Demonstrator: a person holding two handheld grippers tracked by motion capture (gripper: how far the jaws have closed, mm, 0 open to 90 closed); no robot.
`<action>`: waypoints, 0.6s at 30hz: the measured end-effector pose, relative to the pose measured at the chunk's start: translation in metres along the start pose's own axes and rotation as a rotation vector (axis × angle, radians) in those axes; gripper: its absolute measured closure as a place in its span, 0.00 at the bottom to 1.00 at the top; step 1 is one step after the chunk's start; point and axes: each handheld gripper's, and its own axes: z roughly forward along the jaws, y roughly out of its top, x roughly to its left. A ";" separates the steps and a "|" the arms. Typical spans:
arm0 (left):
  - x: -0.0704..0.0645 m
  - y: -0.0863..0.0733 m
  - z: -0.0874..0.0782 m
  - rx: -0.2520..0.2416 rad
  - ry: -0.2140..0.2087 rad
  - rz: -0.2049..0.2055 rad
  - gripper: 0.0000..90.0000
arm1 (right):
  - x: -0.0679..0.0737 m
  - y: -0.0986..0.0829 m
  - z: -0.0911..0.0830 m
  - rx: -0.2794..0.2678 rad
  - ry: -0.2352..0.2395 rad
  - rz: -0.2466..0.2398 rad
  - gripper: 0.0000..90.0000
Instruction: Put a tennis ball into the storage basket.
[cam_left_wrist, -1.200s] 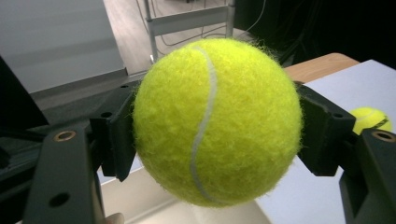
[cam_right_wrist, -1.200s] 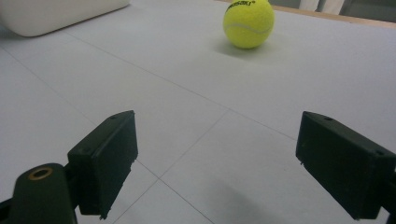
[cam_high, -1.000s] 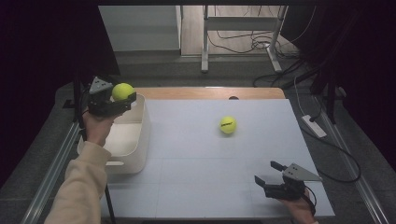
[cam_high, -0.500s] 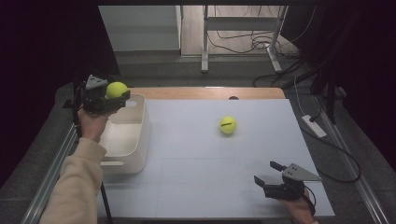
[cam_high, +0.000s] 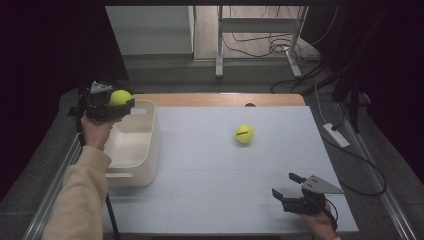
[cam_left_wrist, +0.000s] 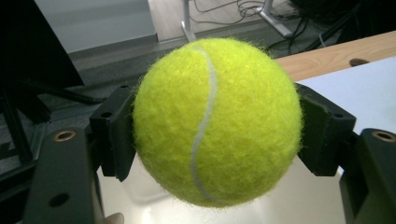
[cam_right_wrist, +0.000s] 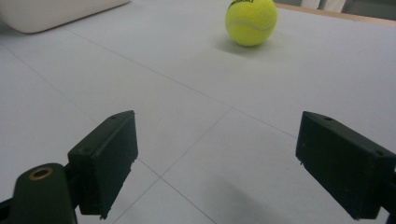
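My left gripper (cam_high: 120, 102) is shut on a yellow tennis ball (cam_high: 120, 97), held in the air over the far left corner of a white bin (cam_high: 151, 145). In the left gripper view the ball (cam_left_wrist: 215, 121) sits squeezed between both black jaws, with the bin's pale inside below it. A second tennis ball (cam_high: 244, 133) lies on the white table top right of the bin. My right gripper (cam_high: 284, 186) rests low at the table's near right, open and holding nothing. The right gripper view has that loose ball (cam_right_wrist: 251, 20) far ahead, beyond the spread jaws.
The white table top (cam_high: 210, 170) ends in a wooden strip (cam_high: 220, 99) at the far side. A white power strip (cam_high: 336, 135) and cables lie off the right edge. Metal desk legs (cam_high: 219, 45) stand on the floor beyond.
My left gripper has carried its ball left and a little away, from over the bin's middle towards its far left corner. The right gripper and the loose ball have stayed put.
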 end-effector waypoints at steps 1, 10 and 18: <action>0.000 0.000 0.000 0.000 0.000 0.000 0.29 | 0.000 0.000 0.000 0.000 0.000 0.000 0.14; 0.008 -0.003 0.011 0.055 0.022 -0.015 0.29 | 0.000 0.000 0.000 0.003 0.000 0.001 0.14; 0.013 -0.004 0.019 0.103 0.042 -0.016 0.29 | 0.000 -0.001 0.001 0.005 0.000 0.001 0.14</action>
